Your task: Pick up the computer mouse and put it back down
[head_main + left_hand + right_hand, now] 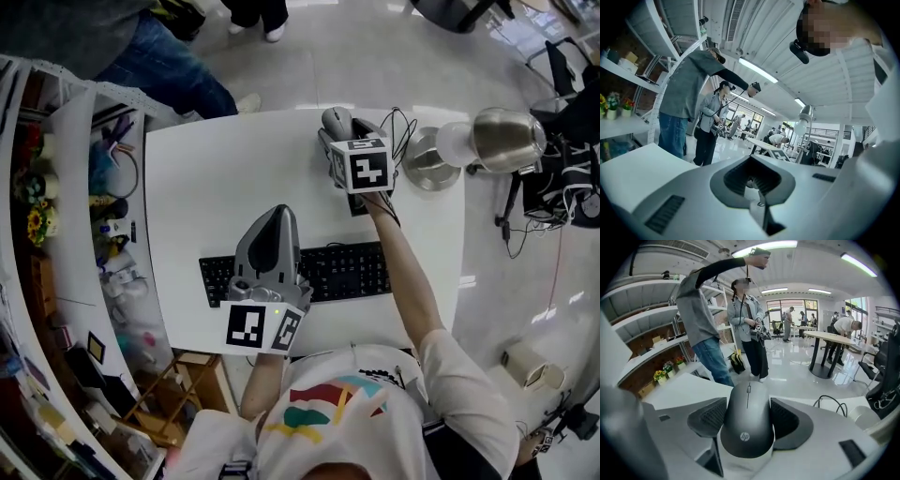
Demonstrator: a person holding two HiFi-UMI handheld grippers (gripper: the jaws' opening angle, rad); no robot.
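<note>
- Wearer's white shirt (347, 412) w/ colour print fills the bottom of the head view, closest to the lens; both forearms reach fwd from it over the desk.
- White table (216, 178) takes up the middle of the head view.
- Shelving (84, 187) runs along the table's left side, packed w/ small items; yellow flowers (37, 220) sit on it.
- Bystander in jeans (173, 70) stands beyond the table's far-left corner, one arm raised in the R gripper view.
- Black keyboard (347, 272) lies across the near part of the table, partly under the L gripper.
- Desk lamp (506, 139) w/ metal shade and bare bulb leans over the far-right corner; its round base (429, 159) sits on the table.
- L gripper (278, 214) is over the keyboard's left half, nose toward the far edge. Jaws are together, nothing btwn them; only a small gap shows near the pads.
- R gripper (343, 142) is at the table's far edge, arm stretched out, marker cube (367, 167) facing up.
- Its jaws stand wide and clamp the mouse, one pad on each flank.
- Computer mouse (746, 425), dark grey w/ logo, is btwn those pads at the far edge, left of the lamp base. Can't tell if it touches the tabletop.
- Thin black cables (398, 127) loop just right of the R gripper.
</note>
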